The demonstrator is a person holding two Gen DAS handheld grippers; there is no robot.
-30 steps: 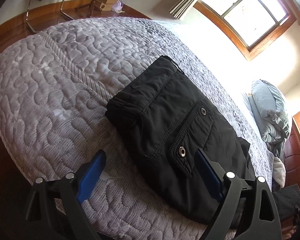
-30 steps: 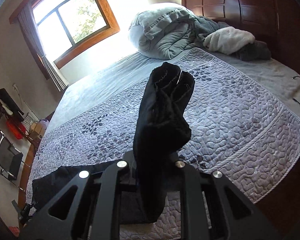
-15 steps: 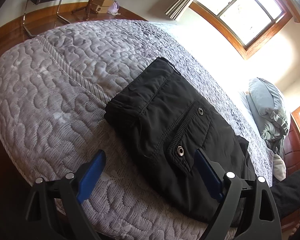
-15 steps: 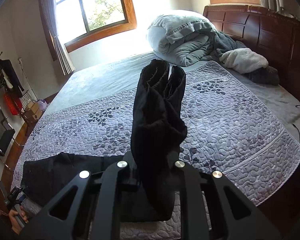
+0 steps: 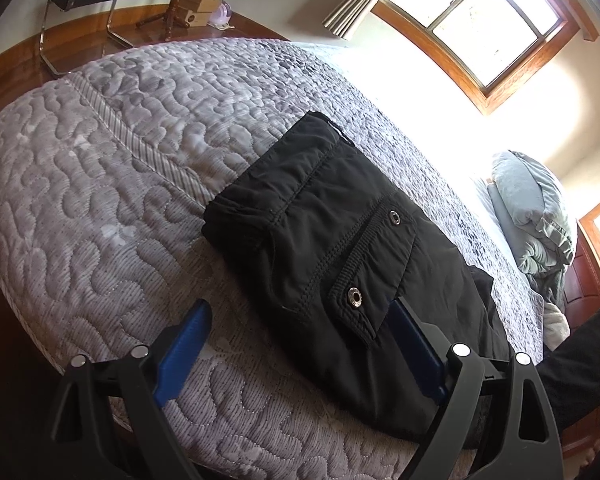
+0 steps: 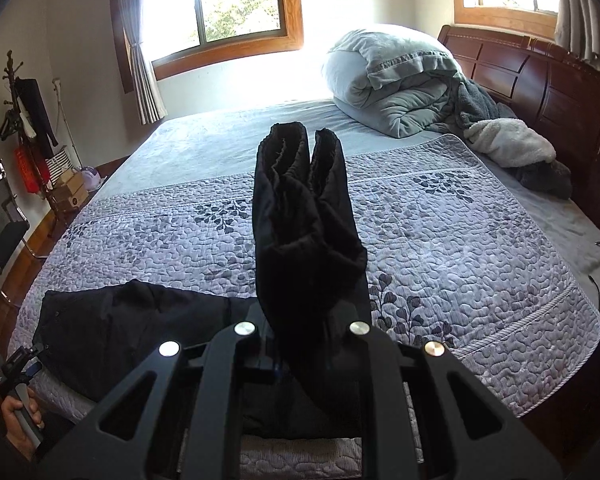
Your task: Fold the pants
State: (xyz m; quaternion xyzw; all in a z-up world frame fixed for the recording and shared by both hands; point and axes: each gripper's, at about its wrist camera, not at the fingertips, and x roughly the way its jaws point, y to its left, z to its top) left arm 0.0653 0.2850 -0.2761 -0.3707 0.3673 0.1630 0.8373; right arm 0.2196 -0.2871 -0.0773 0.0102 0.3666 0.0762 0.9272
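Right wrist view: pants [image 6: 304,220] upright now, formerly tilted.

Both wrist views look steeply down, sharing the bed [image 5: 100,208] and pants [image 5: 340,248].

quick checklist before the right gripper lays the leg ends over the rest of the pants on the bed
1. Right gripper shut on the pant legs: ok, the black fabric stands up out of the closed gripper.
2. Both leg ends held together: ok, two cuffs show side by side at the top.
3. Waist part of the pants flat on the quilt: ok, pocket side up, a few creases near the waistband.
4. Left gripper free of cloth: ok, open, one blue finger over the quilt, the other at the pants' edge.
5. Landing spot unobstructed: ok, nothing lies on the waist part.
6. Fabric under the raised legs smooth: cannot tell, hidden behind the right gripper.
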